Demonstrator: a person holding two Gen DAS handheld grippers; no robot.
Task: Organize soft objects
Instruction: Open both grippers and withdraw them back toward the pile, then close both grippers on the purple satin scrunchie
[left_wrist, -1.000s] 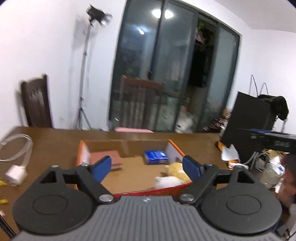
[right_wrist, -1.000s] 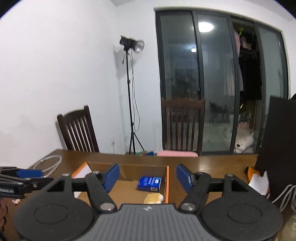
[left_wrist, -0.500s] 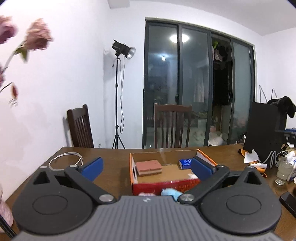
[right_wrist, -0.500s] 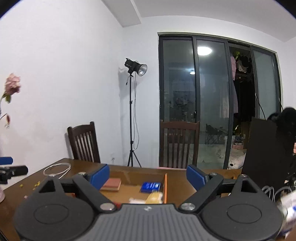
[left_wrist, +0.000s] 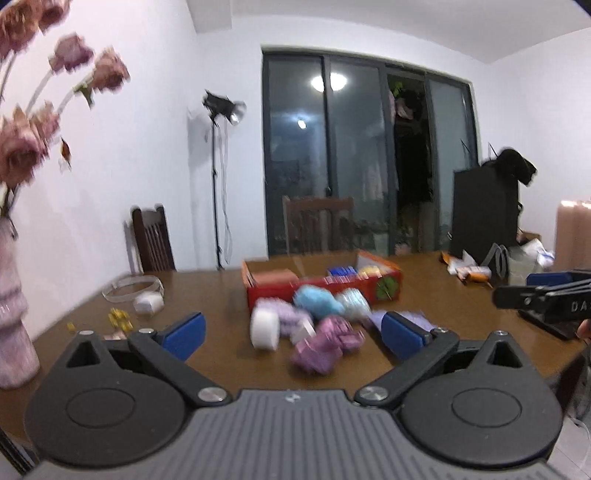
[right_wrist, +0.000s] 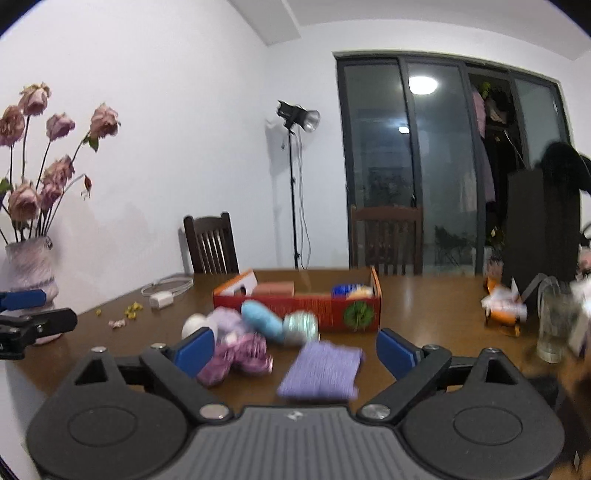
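both claws are released, jaws spread wide and holding nothing: the left gripper (left_wrist: 293, 334) and the right gripper (right_wrist: 295, 349) hang above the near edge of the wooden table (right_wrist: 436, 314). a loose cluster of soft objects lies on the table just in front of the red box (right_wrist: 332, 308): a white roll (left_wrist: 264, 328), a blue fluffy ball (left_wrist: 317, 301), a pale teal ball (right_wrist: 301, 326), a pink-purple bundle (right_wrist: 240, 354) and a flat purple cloth (right_wrist: 321, 371), which sits between the right gripper's fingers in view, lower down on the table. inside the box are a reddish block (right_wrist: 275, 288) and a blue packet (right_wrist: 345, 290). a vase of dried roses (right_wrist: 31, 266) stands at the left.
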